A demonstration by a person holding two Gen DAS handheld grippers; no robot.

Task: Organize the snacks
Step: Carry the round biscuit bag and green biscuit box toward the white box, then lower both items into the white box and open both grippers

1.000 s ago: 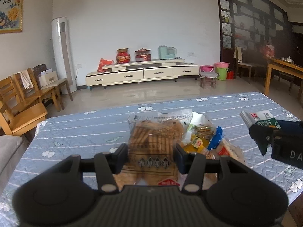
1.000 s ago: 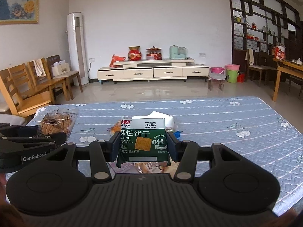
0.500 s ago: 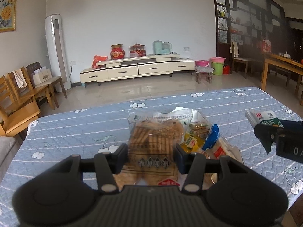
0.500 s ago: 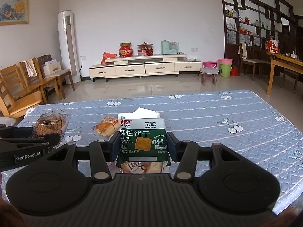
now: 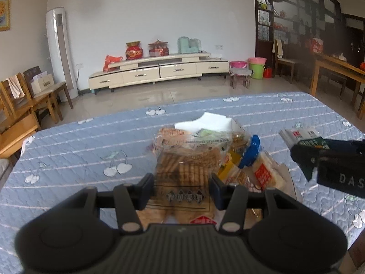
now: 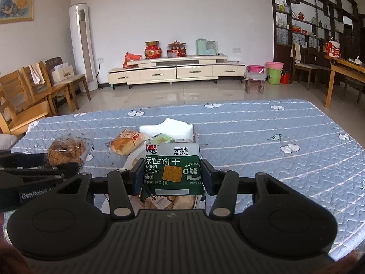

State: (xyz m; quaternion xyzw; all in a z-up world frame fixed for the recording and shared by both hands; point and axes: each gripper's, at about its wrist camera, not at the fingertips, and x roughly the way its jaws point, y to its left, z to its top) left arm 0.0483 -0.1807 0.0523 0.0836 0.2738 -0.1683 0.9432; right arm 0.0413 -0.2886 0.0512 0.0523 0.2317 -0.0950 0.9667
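My left gripper (image 5: 181, 183) is shut on a clear bag of brown biscuits (image 5: 182, 171), held above a pile of snack packets (image 5: 248, 159) on the blue quilted table (image 5: 68, 150). My right gripper (image 6: 170, 175) is shut on a green and white cracker packet (image 6: 173, 166). In the left wrist view that packet (image 5: 301, 137) and the right gripper show at the right edge. The right wrist view has the left gripper (image 6: 66, 166) with the biscuit bag (image 6: 66, 150) at the left. A wrapped bun (image 6: 127, 141) and a white box (image 6: 168, 129) lie ahead.
The blue quilted table (image 6: 273, 150) stretches far and right of the snacks. Wooden chairs (image 6: 27, 100) stand beyond its left edge. A wooden table (image 6: 342, 75) stands far right. A low cream cabinet (image 6: 175, 70) lines the back wall.
Both grippers have moved forward and a little down over the table with their packets. The snack pile and the white box now show closer and fuller.
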